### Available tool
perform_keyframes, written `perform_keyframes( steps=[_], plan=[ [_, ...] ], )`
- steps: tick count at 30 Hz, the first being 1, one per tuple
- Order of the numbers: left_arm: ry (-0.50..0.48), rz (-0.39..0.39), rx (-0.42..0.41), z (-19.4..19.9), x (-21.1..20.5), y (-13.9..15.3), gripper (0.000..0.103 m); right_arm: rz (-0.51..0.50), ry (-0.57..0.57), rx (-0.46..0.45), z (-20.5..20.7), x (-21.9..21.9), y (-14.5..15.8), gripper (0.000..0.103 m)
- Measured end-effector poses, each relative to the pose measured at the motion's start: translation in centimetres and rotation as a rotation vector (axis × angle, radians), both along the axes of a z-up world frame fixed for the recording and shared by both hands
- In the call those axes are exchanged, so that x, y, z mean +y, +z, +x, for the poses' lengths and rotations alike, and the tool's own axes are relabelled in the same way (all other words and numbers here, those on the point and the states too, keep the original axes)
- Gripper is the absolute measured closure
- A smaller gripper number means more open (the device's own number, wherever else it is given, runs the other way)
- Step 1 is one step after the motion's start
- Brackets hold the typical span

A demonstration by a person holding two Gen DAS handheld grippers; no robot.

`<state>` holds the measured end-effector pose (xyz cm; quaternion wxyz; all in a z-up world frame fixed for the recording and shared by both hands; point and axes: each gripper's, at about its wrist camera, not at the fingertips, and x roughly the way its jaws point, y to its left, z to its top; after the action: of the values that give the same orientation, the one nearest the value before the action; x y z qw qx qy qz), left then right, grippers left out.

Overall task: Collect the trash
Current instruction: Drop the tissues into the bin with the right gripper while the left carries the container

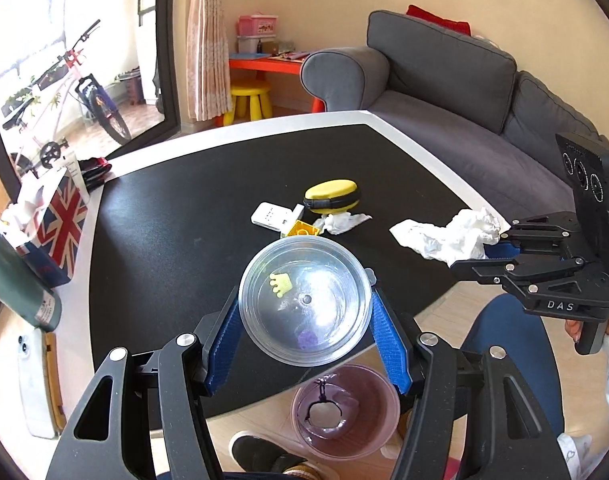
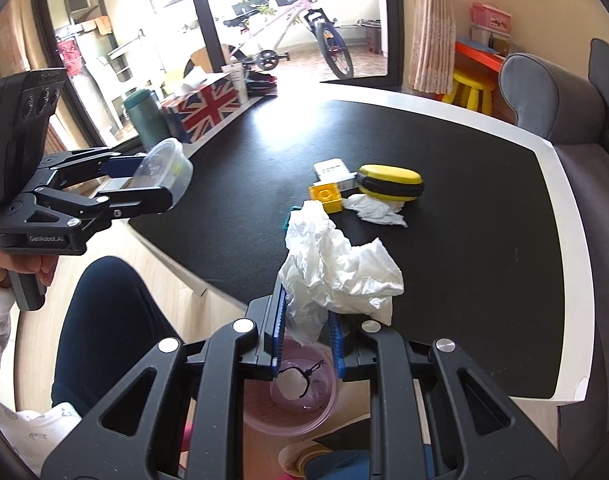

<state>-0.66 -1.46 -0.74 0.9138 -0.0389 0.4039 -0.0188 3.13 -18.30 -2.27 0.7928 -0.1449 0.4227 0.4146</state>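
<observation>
Jaws clamped: crumpled tissue (image 2: 336, 268), round clear tub (image 1: 305, 301).

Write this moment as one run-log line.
left gripper: shut on clear plastic bowl | right gripper: shut on crumpled white tissue | pink bin: below

My right gripper (image 2: 306, 336) pinches a crumpled tissue (image 2: 336, 268) above the near table (image 2: 560, 280) edge; a pink bin (image 2: 300, 404) sits on the floor beneath; farther off lie a second tissue (image 2: 376, 208), a yellow block (image 2: 325, 197) and a yellow case (image 2: 390, 182); at left, my left gripper (image 2: 166, 182) clamps a clear tub (image 2: 168, 172).
</observation>
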Motion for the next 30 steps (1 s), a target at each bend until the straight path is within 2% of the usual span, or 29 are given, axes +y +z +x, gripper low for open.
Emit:
perform_keyframes(
  steps=[7,16,24,25,26,28,29,30],
  plan=[
    [0.018,-0.035,0.005,-2.5,-0.5,-1.1,0.044,-0.01,0.04,0.047,-2.7,-0.1,-1.5,0.084],
    [0.033,-0.06,0.043,-4.5,-0.9,-3.0,0.044,-0.036,0.099,0.146,-5.3,0.6,-5.1,0.085],
    [0.028,-0.061,0.045,-4.8,-0.9,-3.0,0.044,-0.043,0.137,0.165,-5.8,1.4,-5.7,0.081],
    [0.028,-0.061,0.045,-4.8,-0.9,-3.1,0.044,-0.046,0.137,0.165,-5.8,1.4,-5.7,0.078],
    [0.027,-0.063,0.046,-4.7,-0.9,-3.1,0.044,-0.046,0.136,0.165,-5.8,1.4,-5.7,0.06],
    [0.025,-0.065,0.048,-4.7,-0.9,-3.2,0.044,-0.028,0.135,0.174,-5.6,1.2,-5.7,0.035],
    [0.024,-0.067,0.048,-4.7,-0.9,-3.3,0.044,-0.028,0.135,0.175,-5.5,1.3,-5.7,0.027],
    [0.023,-0.067,0.05,-4.6,-0.9,-3.3,0.044,-0.033,0.128,0.169,-5.5,1.2,-5.7,0.024]
  ],
)
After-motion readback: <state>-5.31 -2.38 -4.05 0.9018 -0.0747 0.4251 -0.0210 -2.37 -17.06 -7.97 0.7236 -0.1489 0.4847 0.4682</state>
